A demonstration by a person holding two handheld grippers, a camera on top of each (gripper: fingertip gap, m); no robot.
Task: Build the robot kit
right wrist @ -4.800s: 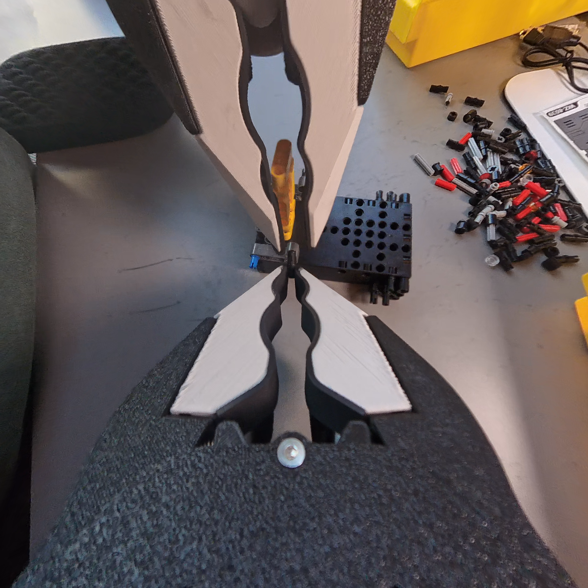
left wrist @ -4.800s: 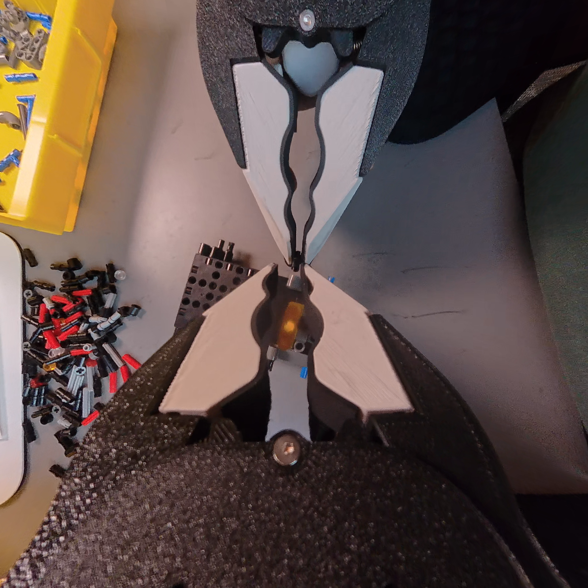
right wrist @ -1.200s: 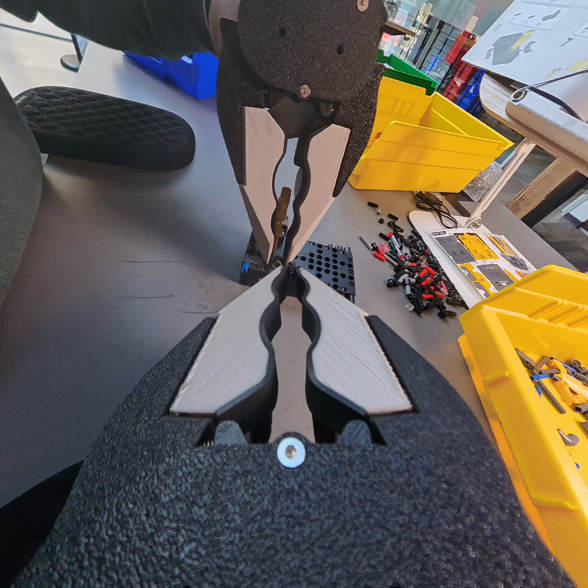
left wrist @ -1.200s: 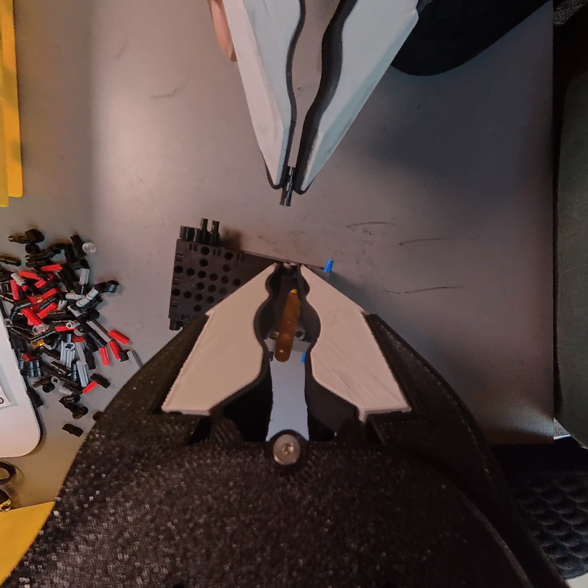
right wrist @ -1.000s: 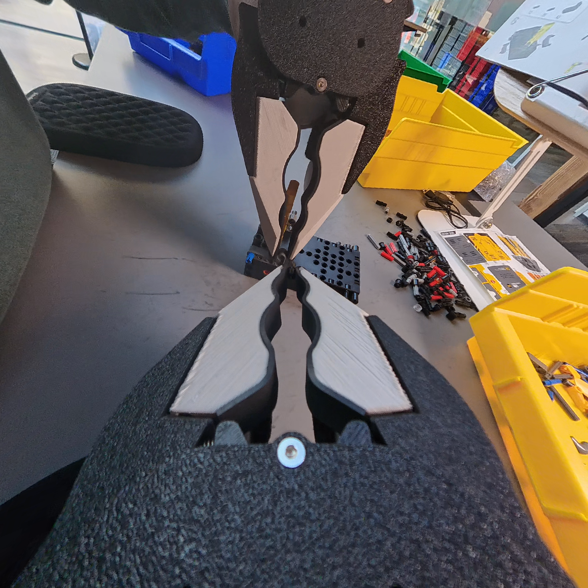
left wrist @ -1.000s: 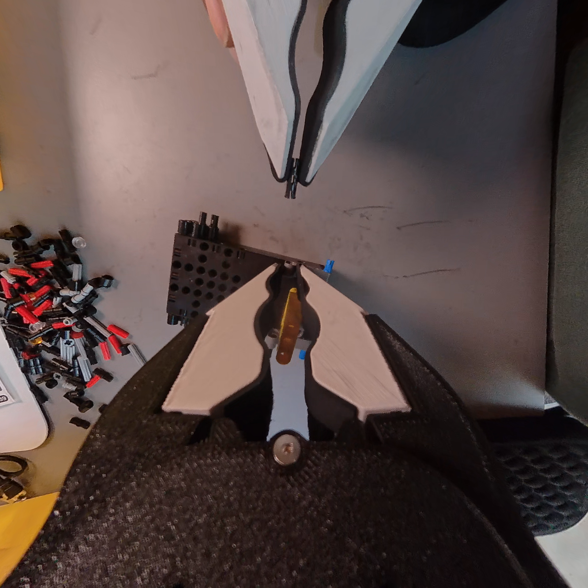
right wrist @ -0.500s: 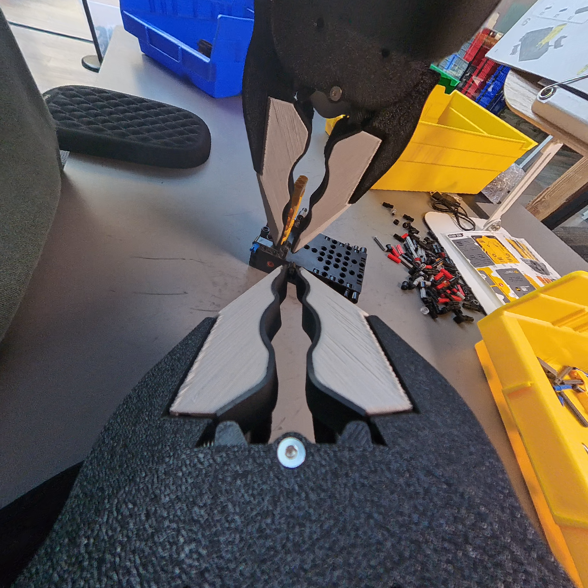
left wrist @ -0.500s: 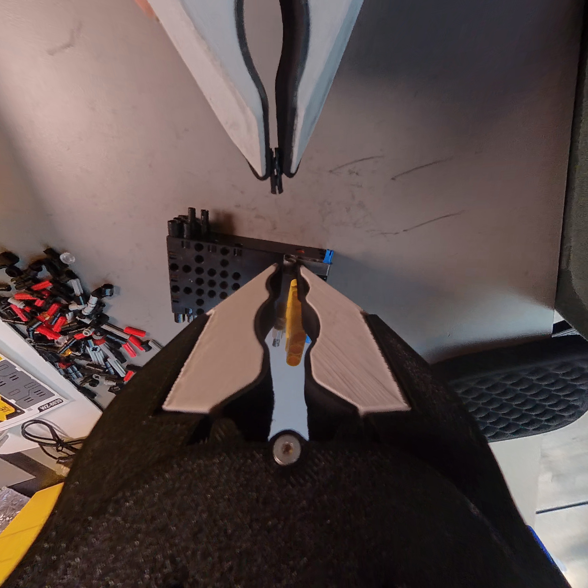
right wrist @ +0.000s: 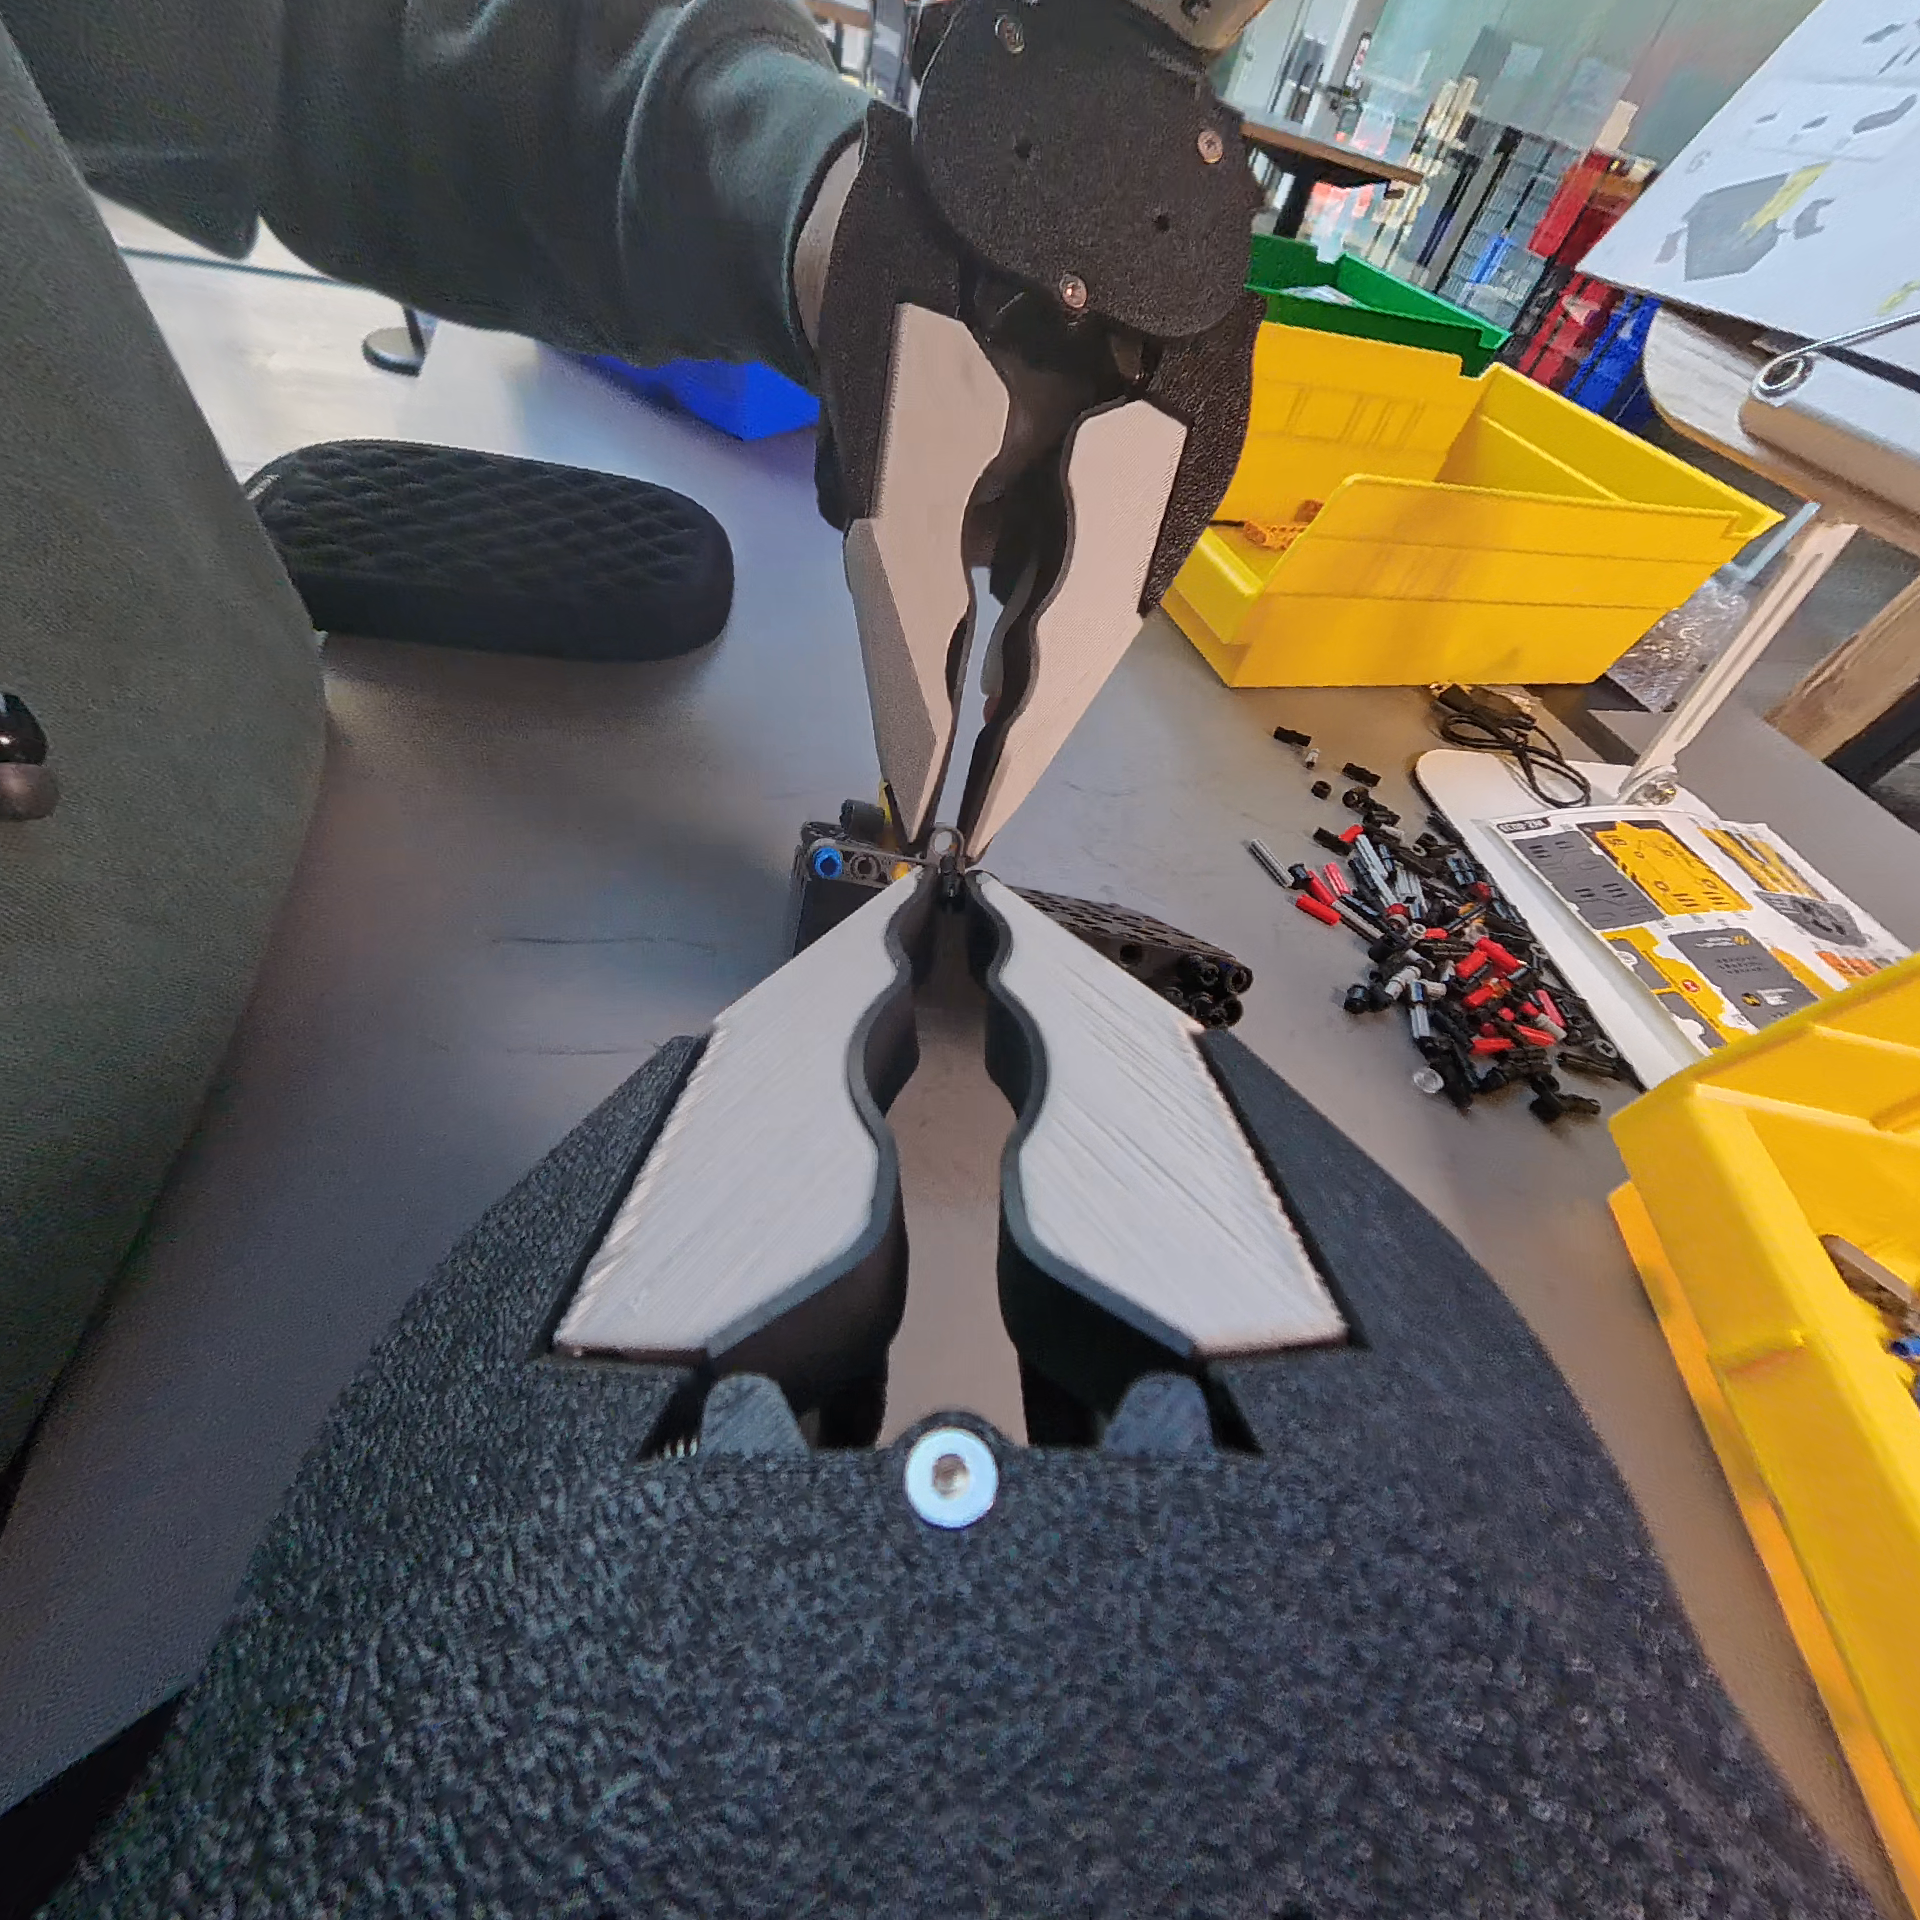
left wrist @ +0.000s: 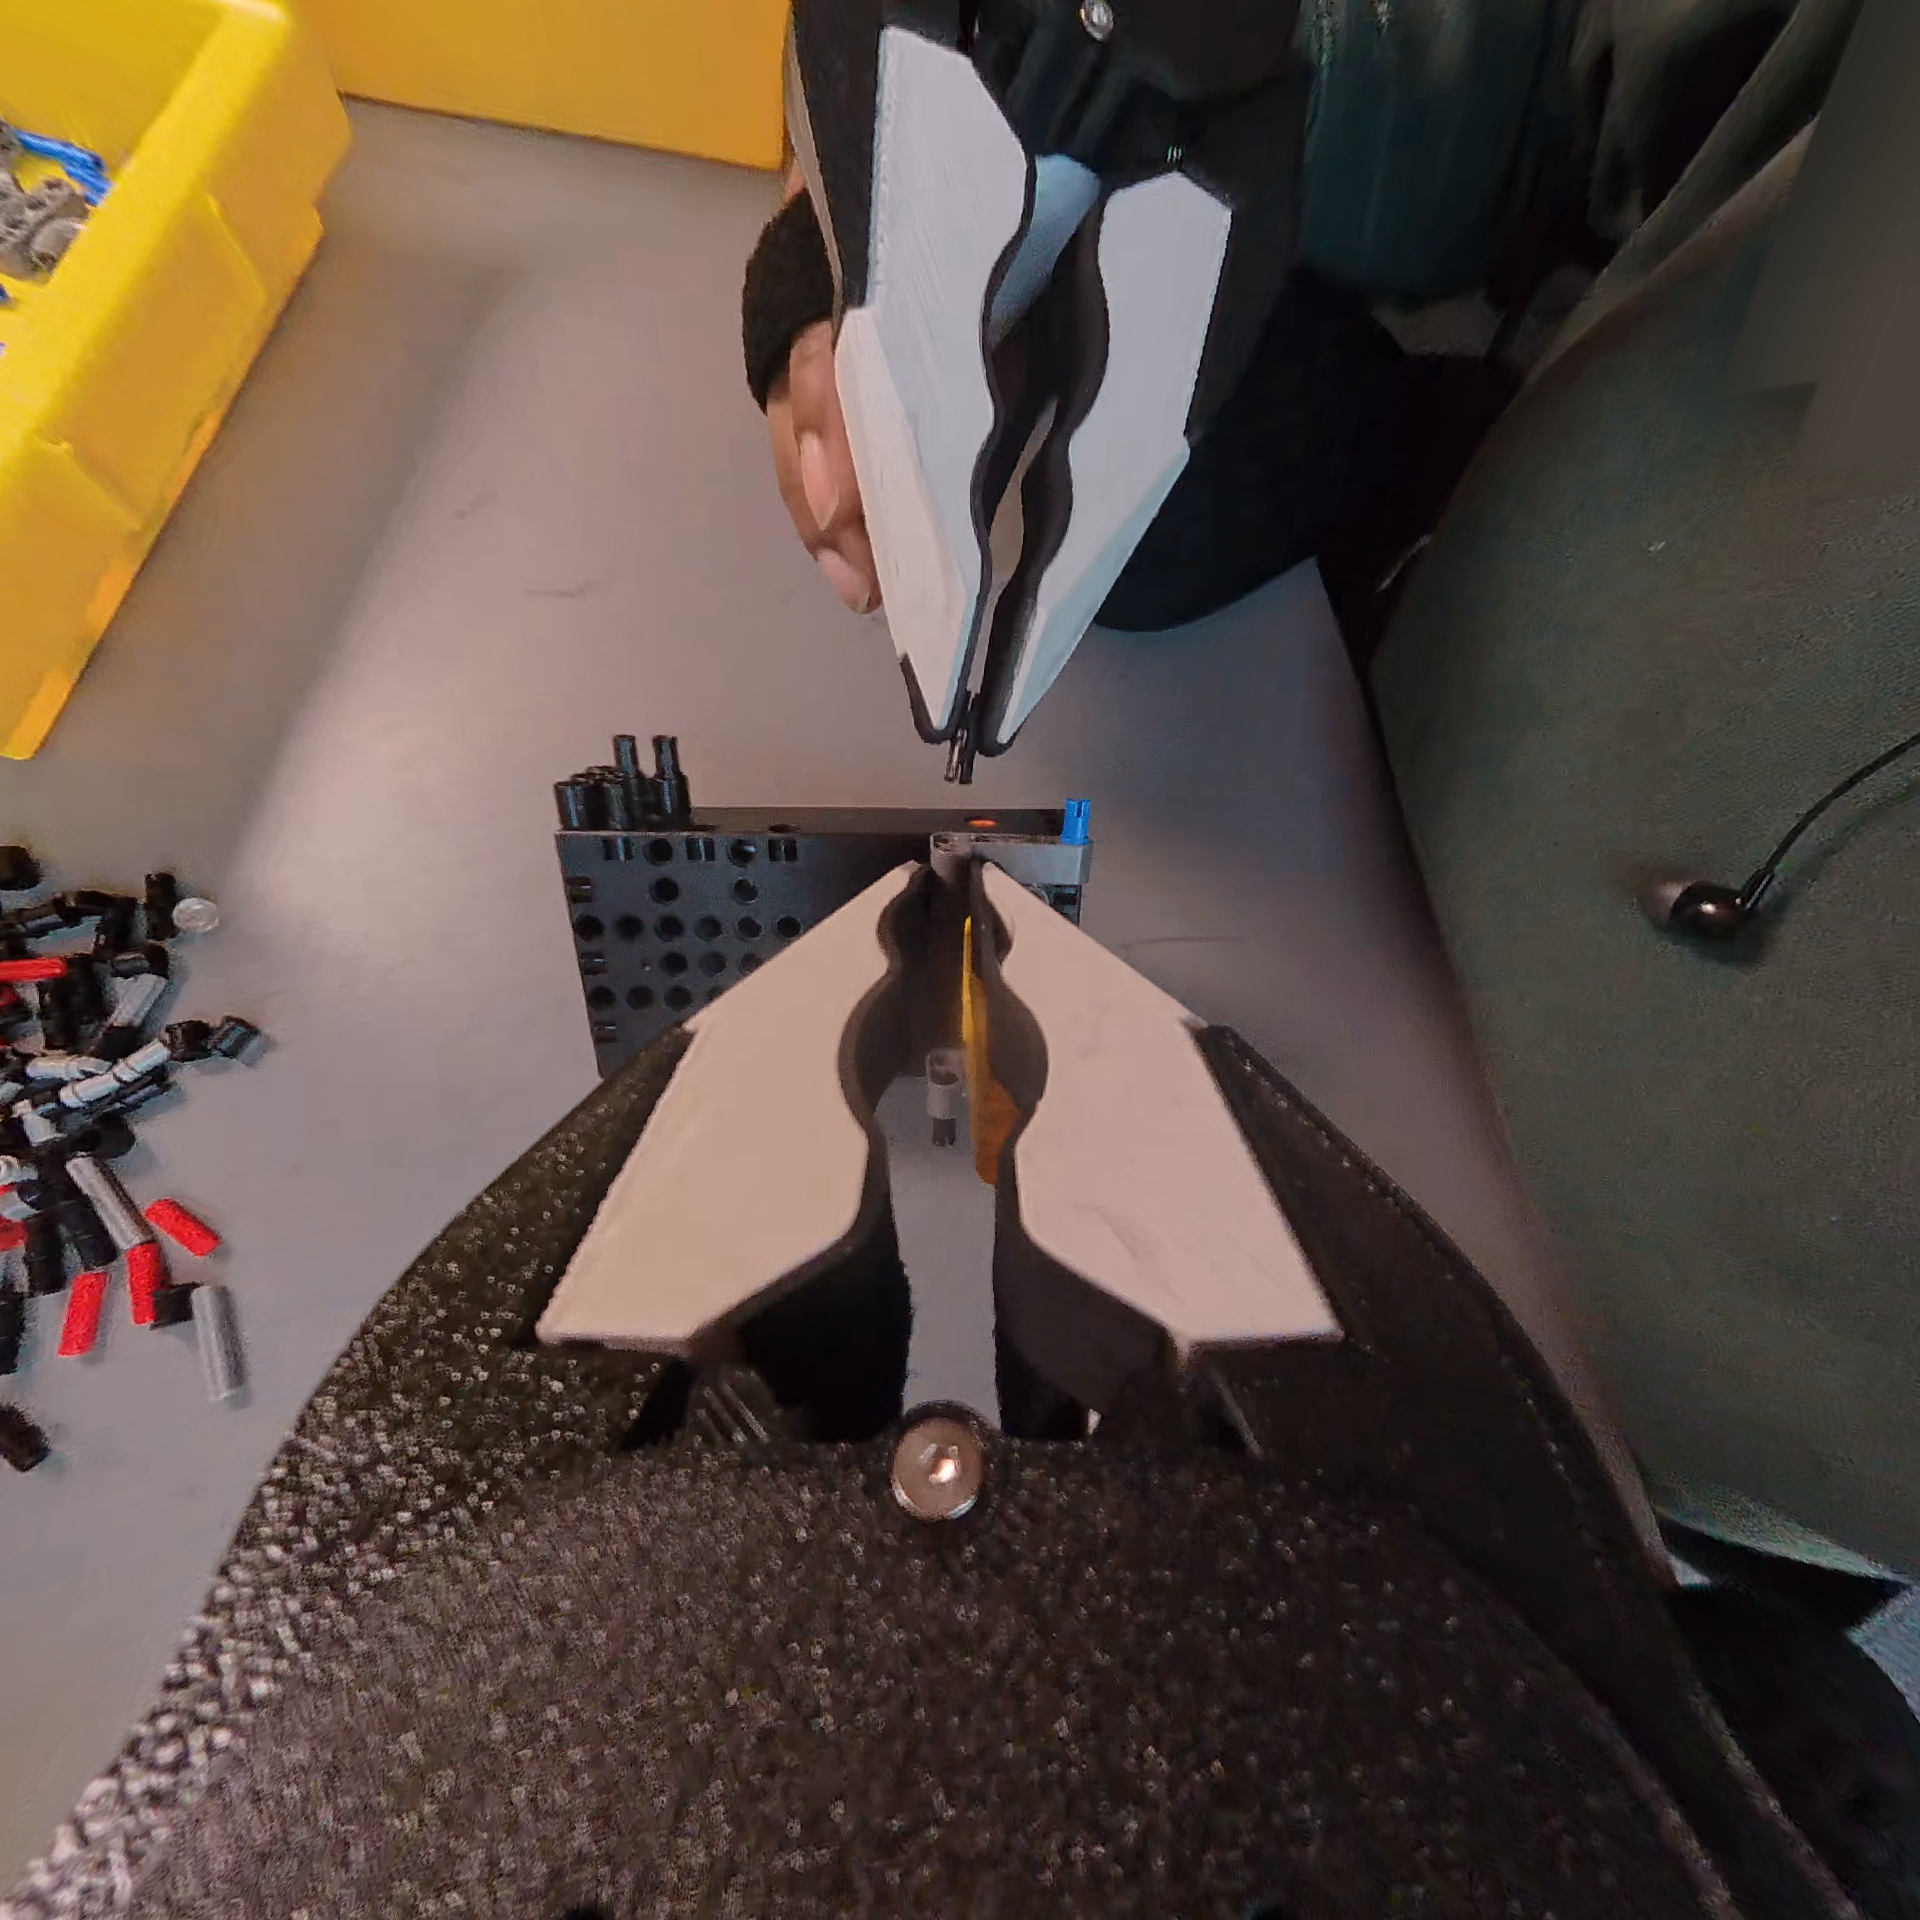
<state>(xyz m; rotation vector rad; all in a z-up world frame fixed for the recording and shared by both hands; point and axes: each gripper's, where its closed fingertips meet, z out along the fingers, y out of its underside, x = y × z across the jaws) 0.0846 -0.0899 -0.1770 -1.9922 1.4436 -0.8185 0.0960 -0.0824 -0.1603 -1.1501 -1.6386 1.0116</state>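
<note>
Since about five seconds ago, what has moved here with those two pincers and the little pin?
The right gripper, shut on a small black pin, drew back from the grey beam end it met earlier; a gap now shows. The left gripper stays shut on that beam, above the black perforated plate.

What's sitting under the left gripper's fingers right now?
The left gripper is shut on a grey beam of the black perforated assembly, which rests on the table. An orange piece shows between the fingers; the assembly's near part is covered.

Black speckled tongs (left wrist: 951, 868) with pale grey fingers (left wrist: 769, 1101), silver screw (left wrist: 938, 1475), dark sleeve (right wrist: 520, 177).
</note>
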